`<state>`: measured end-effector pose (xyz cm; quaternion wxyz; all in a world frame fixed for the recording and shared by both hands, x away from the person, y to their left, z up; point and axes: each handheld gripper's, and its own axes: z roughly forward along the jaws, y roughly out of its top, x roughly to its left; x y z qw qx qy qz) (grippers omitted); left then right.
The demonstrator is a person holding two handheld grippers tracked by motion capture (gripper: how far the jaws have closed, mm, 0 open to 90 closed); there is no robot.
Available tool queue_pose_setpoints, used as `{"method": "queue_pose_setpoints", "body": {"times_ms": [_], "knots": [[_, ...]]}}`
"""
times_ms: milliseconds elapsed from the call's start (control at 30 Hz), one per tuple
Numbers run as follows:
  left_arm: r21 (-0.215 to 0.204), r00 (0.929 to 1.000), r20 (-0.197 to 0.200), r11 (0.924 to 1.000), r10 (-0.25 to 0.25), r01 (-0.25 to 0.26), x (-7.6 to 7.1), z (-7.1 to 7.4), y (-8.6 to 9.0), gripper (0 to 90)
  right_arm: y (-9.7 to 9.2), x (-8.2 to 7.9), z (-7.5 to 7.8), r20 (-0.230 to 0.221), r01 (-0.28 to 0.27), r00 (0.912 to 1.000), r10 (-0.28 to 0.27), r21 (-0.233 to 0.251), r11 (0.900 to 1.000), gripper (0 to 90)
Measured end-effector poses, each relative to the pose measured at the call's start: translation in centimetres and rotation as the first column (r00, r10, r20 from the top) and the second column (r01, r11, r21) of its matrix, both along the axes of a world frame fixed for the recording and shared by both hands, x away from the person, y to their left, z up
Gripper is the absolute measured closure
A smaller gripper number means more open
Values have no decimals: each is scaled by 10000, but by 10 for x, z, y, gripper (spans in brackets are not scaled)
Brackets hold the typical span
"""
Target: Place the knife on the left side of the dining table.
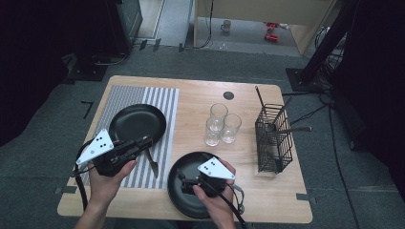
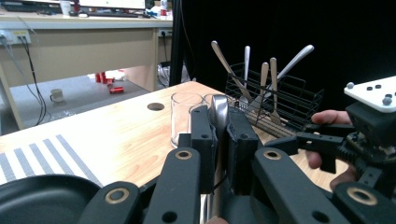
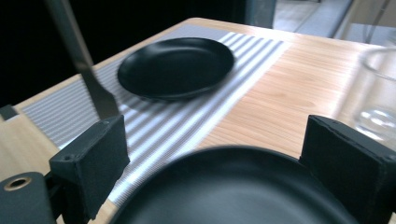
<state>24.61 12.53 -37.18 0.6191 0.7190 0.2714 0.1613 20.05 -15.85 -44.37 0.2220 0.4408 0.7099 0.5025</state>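
Left gripper (image 1: 143, 142), lower left of the high view: jaws clamped on a knife (image 1: 152, 163) — in the left gripper view the metal handle (image 2: 218, 114) stands squeezed between the two pads at frame centre; in the high view the blade hangs out below the jaws over the striped placemat (image 1: 165, 102).

Right gripper (image 1: 187, 183), bottom centre of the high view: jaws spread wide, nothing between them. Its pads sit over the near black plate (image 1: 179, 198), at that plate's left part.

In the right gripper view the knife (image 3: 77, 51) crosses the upper left, above the left pad.

Farther back: second black plate (image 1: 137, 122) on the placemat, three glasses (image 1: 222, 125) mid-table, wire cutlery basket (image 1: 273, 138) at right.
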Motion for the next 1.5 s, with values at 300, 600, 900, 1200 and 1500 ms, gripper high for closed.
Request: {"method": "queue_pose_setpoints", "body": {"times_ms": [300,600,900,1200,1500], "knots": [[-277,9994,107,9991,318,-315,6,-10,2,852,-40,-6,-9,-199,1020,9946,-1023,-178,9946,76],[-595,9988,250,9974,415,-400,6,-13,1,852,-84,-21,-23,-525,1910,9797,-1934,-474,9804,78],[-672,9982,255,9964,535,-517,8,-19,-2,852,-126,-34,-34,-797,2776,9560,-2822,-641,9585,79],[-825,9976,359,9950,591,-560,7,-18,-3,853,-151,-38,-49,-1127,3252,9360,-3335,-862,9417,82],[-764,9978,310,9955,587,-562,8,-21,-5,852,-166,-36,-64,-1509,3421,9217,-3574,-1184,9322,84]]}}
